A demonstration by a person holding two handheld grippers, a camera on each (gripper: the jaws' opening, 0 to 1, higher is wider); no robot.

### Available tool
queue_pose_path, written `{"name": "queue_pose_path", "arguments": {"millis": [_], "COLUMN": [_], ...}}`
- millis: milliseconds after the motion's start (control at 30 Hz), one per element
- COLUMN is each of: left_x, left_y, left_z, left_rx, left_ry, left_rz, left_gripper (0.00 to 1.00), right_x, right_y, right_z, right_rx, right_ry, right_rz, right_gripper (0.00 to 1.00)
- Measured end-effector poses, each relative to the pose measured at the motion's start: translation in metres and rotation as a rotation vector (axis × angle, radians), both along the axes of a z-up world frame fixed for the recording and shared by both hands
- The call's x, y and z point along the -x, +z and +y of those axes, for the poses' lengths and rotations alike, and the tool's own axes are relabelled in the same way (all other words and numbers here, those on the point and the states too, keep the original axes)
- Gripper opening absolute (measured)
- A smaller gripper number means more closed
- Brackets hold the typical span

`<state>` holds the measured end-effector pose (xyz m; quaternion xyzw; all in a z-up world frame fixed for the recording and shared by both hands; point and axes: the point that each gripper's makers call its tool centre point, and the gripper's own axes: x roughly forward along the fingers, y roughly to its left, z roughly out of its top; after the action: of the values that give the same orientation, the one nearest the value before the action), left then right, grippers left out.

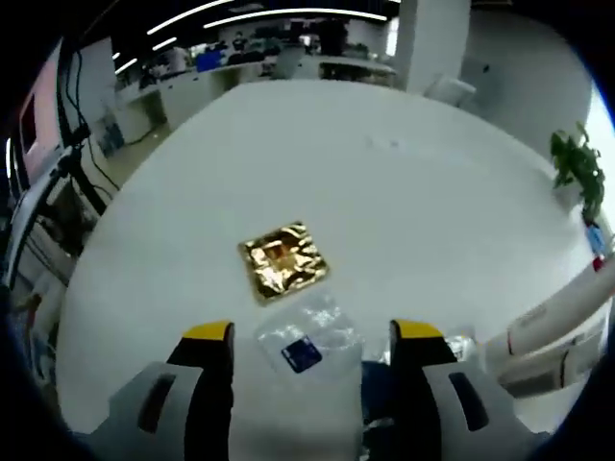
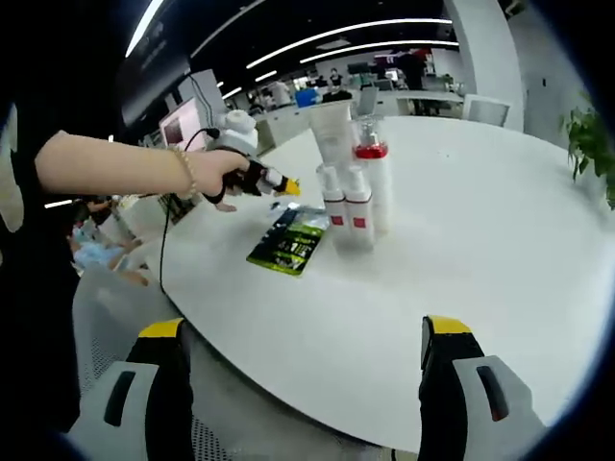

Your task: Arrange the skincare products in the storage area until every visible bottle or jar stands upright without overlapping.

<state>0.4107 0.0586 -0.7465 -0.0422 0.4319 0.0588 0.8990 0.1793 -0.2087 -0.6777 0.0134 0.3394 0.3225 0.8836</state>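
Observation:
A group of white skincare bottles [image 2: 358, 206] with red bands stands upright near the middle of the round white table [image 2: 480, 250], with a taller red-capped bottle [image 2: 373, 178] and a white tube [image 2: 332, 130] behind. A green-black sachet [image 2: 288, 240] lies flat to their left. A person's hand holds my left gripper [image 2: 288, 187] just beyond that sachet. In the left gripper view, that gripper [image 1: 312, 331] is open above a clear packet [image 1: 307, 336] with a blue label, and a gold foil packet [image 1: 283, 261] lies further on. White bottles [image 1: 543, 327] reach in from the right edge. My right gripper [image 2: 306, 328] is open with nothing in it, short of the table's near edge.
A potted plant [image 1: 577, 168] stands at the table's right side, and it appears again as the plant [image 2: 591, 144]. A cable [image 2: 163, 259] hangs off the table's left edge. Desks and monitors sit beyond the table. Bare tabletop [image 1: 384, 163] stretches past the gold packet.

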Motion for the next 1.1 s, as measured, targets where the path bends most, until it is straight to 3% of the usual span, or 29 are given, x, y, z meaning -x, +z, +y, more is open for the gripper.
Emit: {"name": "queue_pose_path", "arguments": {"millis": [200, 333, 667, 800, 1100], "left_x": [0.000, -0.003, -0.004, -0.005, -0.002], "left_y": [-0.009, -0.012, -0.019, -0.019, -0.021], "left_z": [0.004, 0.010, 0.009, 0.010, 0.014], "left_rx": [-0.018, -0.066, -0.046, -0.067, -0.029], "left_ry": [0.015, -0.001, 0.000, -0.027, -0.018], "left_rz": [0.035, 0.050, 0.052, 0.047, 0.040], "left_gripper": [0.59, 0.53, 0.54, 0.54, 0.37], "right_x": [0.000, 0.000, 0.000, -0.001, -0.001], "right_y": [0.000, -0.001, -0.002, -0.002, -0.003], "right_z": [0.001, 0.000, 0.000, 0.000, 0.000], "right_rx": [-0.006, -0.007, -0.004, -0.006, -0.001], "right_ry": [-0.002, -0.004, -0.005, -0.008, -0.006], "right_rz": [0.006, 0.009, 0.012, 0.013, 0.013], "right_gripper": [0.99, 0.99, 0.99, 0.99, 0.99]}}
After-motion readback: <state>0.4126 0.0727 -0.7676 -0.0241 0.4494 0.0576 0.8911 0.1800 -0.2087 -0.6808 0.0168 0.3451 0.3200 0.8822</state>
